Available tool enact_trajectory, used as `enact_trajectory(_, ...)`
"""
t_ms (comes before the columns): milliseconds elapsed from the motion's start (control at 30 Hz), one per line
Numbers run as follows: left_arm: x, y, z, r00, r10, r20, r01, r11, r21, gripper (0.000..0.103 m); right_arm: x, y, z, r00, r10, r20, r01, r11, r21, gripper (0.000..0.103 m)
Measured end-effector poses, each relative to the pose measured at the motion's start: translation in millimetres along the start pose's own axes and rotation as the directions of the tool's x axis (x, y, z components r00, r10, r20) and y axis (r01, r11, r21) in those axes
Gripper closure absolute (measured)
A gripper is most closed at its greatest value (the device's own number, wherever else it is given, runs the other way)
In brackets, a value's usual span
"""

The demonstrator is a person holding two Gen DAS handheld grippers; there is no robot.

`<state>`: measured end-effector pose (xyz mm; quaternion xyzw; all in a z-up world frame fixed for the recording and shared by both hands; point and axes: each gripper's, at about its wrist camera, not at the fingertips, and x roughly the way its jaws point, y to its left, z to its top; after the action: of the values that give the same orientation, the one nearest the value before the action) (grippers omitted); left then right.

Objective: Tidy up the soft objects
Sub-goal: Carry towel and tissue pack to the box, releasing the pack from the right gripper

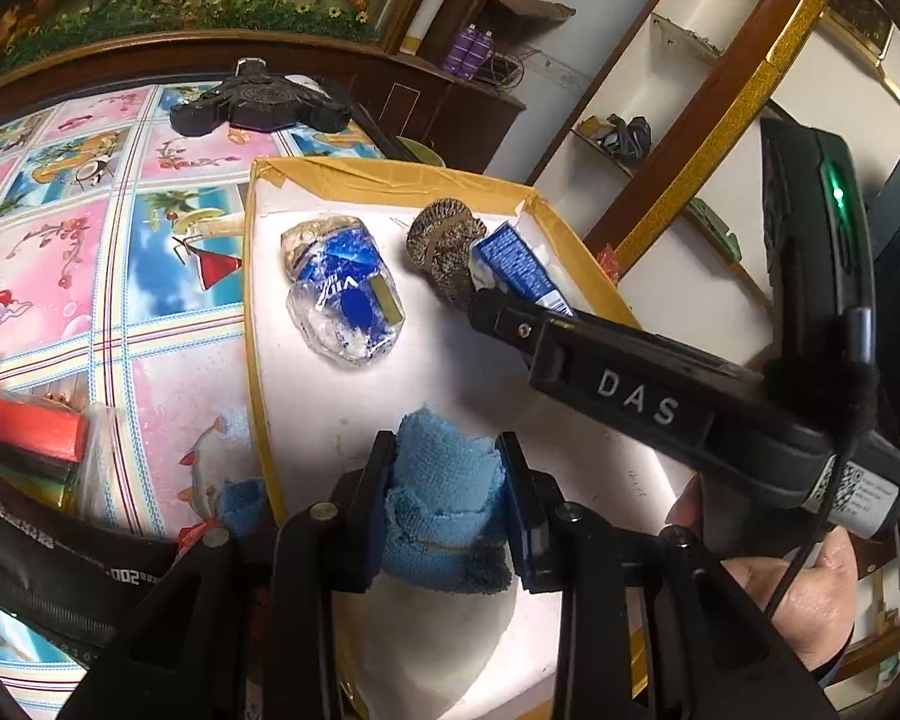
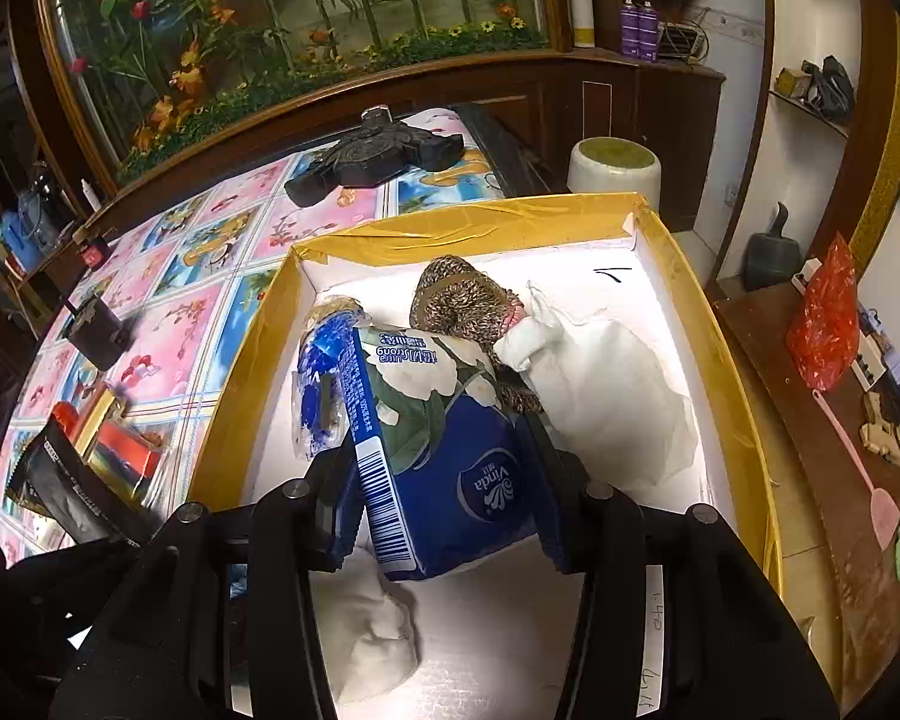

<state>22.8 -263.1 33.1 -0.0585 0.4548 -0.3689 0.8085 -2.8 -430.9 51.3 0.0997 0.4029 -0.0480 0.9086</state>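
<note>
A yellow-rimmed box (image 1: 258, 324) with a white floor sits on the patterned table. My left gripper (image 1: 447, 468) is shut on a folded blue cloth (image 1: 444, 498), held over the box's near end. My right gripper (image 2: 435, 456) is shut on a blue Vinda tissue pack (image 2: 450, 450), held over the box (image 2: 720, 360). In the left wrist view the right gripper (image 1: 486, 300) reaches in from the right with the tissue pack (image 1: 516, 267) at its tip. Inside the box lie a crumpled blue-and-clear wrapper (image 1: 345, 294), a brown knitted item (image 1: 444, 240), and white cloth (image 2: 612, 396).
A black device (image 1: 258, 105) lies on the far side of the table. Red and black packets (image 1: 24, 432) sit left of the box. A white stool (image 2: 615, 171) stands behind the box, and shelves and a cluttered side surface with a red bag (image 2: 822, 324) lie to the right.
</note>
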Motion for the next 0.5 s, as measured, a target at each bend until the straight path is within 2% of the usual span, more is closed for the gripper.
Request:
enact_trajectory(400,-0.2,-4.9,-2.9,0.999,0.029,0.022,-0.030,0.998,0.050,0.068,6.7,6.2,-2.7,0.999,-0.016,-0.031,0.016,1.000,-0.001,0.055)
enact_trajectory(500,-3.3,-8.2,-2.7,0.999,0.029,0.036,-0.031,0.998,0.061,0.065,6.2,6.9,-2.6,0.999,-0.024,-0.032,0.024,1.000,-0.002,0.054)
